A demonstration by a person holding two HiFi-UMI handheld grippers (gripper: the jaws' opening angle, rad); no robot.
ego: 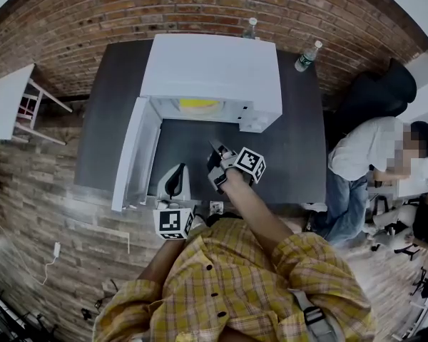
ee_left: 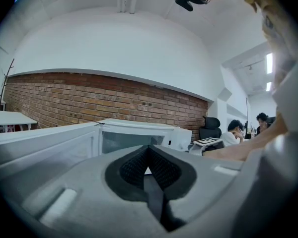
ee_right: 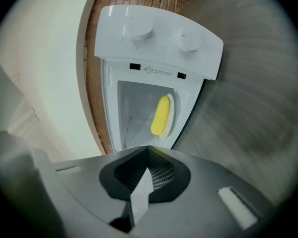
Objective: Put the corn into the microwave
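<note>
The yellow corn (ee_right: 161,115) lies on a white plate inside the white microwave (ego: 210,70), also seen as a yellow patch in the cavity (ego: 198,105). The microwave door (ego: 132,155) stands swung open to the left. My right gripper (ee_right: 148,165) is shut with nothing in it, held in front of the opening over the dark table (ego: 285,155); in the head view it (ego: 217,161) is just short of the cavity. My left gripper (ee_left: 149,157) is shut and empty, next to the open door (ee_left: 39,143), lower left of the right one (ego: 173,182).
Two water bottles (ego: 308,55) (ego: 250,27) stand at the table's back edge by the brick wall. A person (ego: 364,155) sits at the right beside the table. A white side table (ego: 7,102) stands at the left.
</note>
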